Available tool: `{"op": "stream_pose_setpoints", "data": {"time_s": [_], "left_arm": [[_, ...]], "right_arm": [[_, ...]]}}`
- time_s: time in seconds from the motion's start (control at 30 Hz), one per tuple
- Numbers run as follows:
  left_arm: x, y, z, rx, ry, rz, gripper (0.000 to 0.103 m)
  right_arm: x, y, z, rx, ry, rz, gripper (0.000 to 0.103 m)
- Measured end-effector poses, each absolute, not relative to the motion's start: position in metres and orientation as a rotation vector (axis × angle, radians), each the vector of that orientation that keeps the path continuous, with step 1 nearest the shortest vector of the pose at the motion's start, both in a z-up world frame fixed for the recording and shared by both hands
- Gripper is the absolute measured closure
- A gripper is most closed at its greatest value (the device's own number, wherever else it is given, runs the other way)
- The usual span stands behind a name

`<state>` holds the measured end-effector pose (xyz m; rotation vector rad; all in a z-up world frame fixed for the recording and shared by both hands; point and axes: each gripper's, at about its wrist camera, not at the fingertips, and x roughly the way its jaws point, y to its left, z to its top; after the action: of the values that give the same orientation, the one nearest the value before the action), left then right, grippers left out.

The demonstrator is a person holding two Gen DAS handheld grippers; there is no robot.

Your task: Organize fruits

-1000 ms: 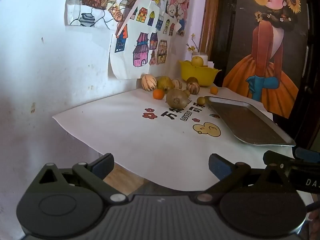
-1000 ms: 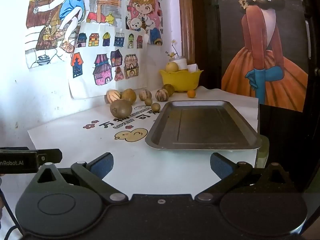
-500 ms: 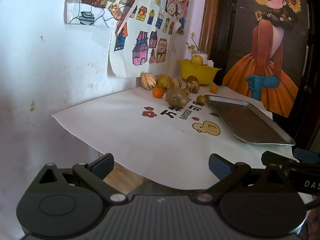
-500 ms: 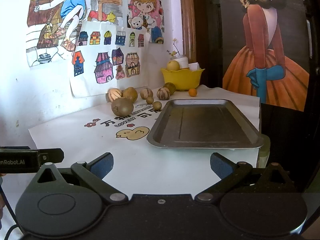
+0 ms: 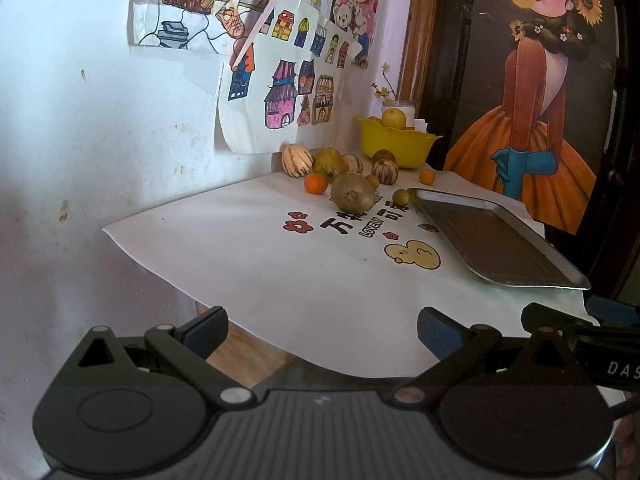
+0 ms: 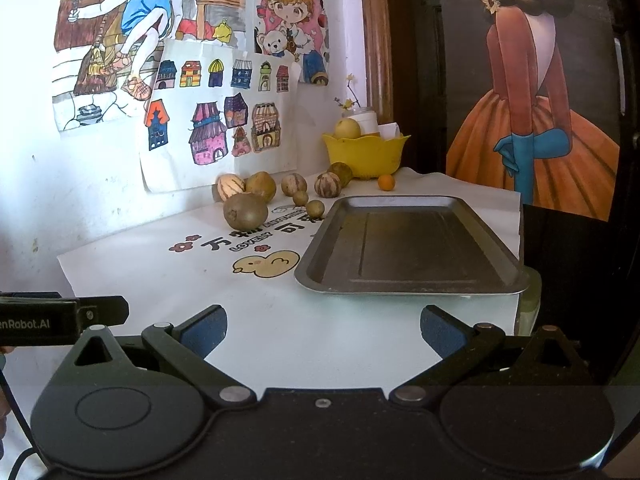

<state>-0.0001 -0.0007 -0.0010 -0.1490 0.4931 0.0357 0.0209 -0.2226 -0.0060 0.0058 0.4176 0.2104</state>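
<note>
Right wrist view: fruits cluster just behind the empty metal tray's (image 6: 408, 248) far-left corner, brown kiwi (image 6: 245, 211) nearest, yellow bowl (image 6: 366, 154) beyond. Since a second ago both views crept slightly closer; nothing picked yet. Right tool (image 6: 323, 330) wide, empty. Left tool (image 5: 322, 330) wide, empty, well short of tray.

A: Wall side? Coloured house drawing (image 6: 218, 132) is taped over a larger child drawing (image 6: 132, 36); a cartoon poster (image 6: 294, 28) is pinned beside them.

B: Confirmed. White printed sheet (image 6: 200, 276) is spread over the table. Dark panel painted with a girl in orange dress (image 5: 532, 120) is seen behind.
</note>
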Motion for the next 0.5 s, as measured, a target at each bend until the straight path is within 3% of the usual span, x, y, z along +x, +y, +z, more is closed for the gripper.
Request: {"op": "stream_pose_setpoints", "data": {"time_s": [0.5], "left_arm": [[-0.002, -0.005, -0.014, -0.152, 0.5, 0.035, 0.001]], "right_arm": [[0.021, -0.221, -0.007, 0.006, 0.422, 0.21, 0.0]]}}
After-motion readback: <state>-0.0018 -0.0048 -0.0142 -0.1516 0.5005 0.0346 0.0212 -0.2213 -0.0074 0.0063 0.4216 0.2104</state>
